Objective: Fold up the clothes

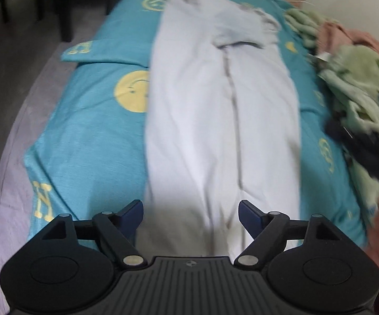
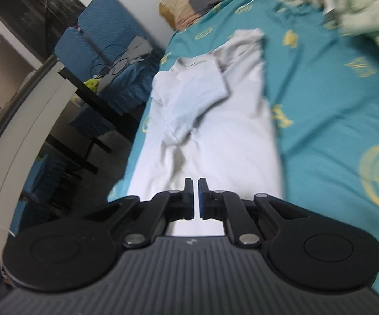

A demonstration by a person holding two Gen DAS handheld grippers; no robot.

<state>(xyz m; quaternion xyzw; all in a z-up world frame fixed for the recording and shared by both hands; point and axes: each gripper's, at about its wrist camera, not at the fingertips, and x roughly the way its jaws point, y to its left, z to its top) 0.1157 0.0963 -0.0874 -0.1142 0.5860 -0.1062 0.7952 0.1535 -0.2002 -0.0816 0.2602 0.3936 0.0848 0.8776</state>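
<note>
- White shirt (image 1: pixel 223 120) lies long on the teal bed sheet (image 1: pixel 92 136). Both sides look folded in, w/ a seam line down the middle and a sleeve laid across near the top.
- Your left gripper (image 1: pixel 190 215) hangs over the near end of the shirt, fingers wide apart, holding nothing.
- Your right gripper (image 2: pixel 196 197) has its fingers almost together, just a thin gap. Can't tell if any cloth is pinched in there; none shows.
- Watch out: if you grab only the top layer, the folded sides could flop open.
- If 1 gripper lifts higher than the other, the shirt may twist and go crooked.
- The pile of green and pink clothes (image 1: pixel 357 84) sits near the shirt's edge. Swing wide and you could snag it.
- Pics are blurry, so go slow and check your grip.
</note>
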